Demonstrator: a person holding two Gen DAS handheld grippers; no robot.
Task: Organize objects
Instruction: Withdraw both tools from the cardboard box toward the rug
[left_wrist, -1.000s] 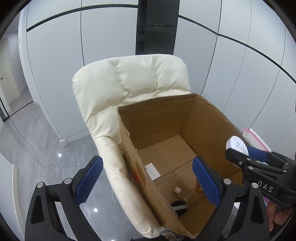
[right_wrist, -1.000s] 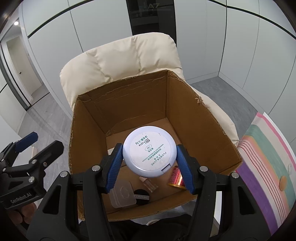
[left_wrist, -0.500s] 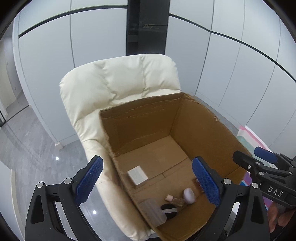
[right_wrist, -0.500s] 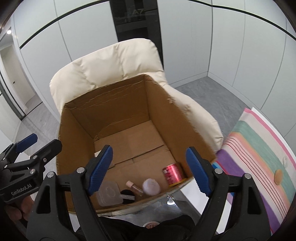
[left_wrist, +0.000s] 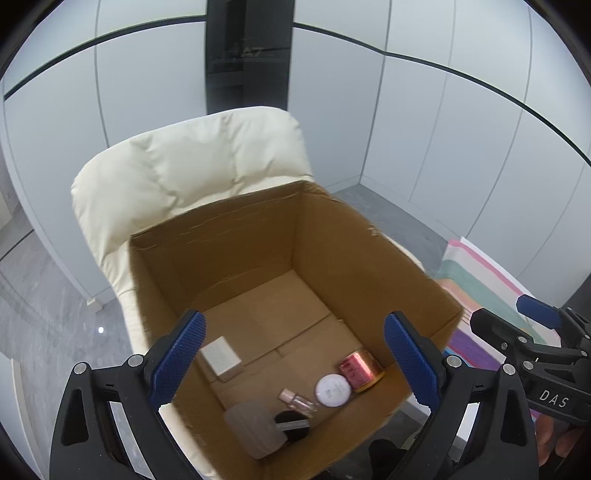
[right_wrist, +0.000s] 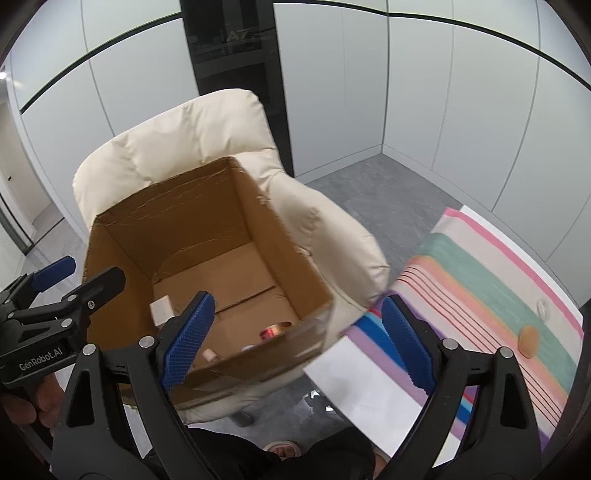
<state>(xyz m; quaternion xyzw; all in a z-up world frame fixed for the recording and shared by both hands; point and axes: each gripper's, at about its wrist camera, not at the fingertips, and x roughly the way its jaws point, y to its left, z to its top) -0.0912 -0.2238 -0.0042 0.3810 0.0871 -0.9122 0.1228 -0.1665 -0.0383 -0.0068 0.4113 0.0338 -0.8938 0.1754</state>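
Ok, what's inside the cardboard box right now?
Cardboard box holds a white box, round white compact, pink tin, small bottle, grey lid overlapping a black item. The near wall hides the floor beneath it.

In the right wrist view, the cardboard box's (right_wrist: 207, 229) near wall hides most of its contents: the red tin (right_wrist: 271, 329), white jar (right_wrist: 248, 348) and small bottle (right_wrist: 209, 355) show only as slivers, smeared by blur. The striped cloth (right_wrist: 491, 280) runs off the frame's right edge. In the left wrist view, the grey item (left_wrist: 255, 428) at the box's near corner is too blurred to identify.
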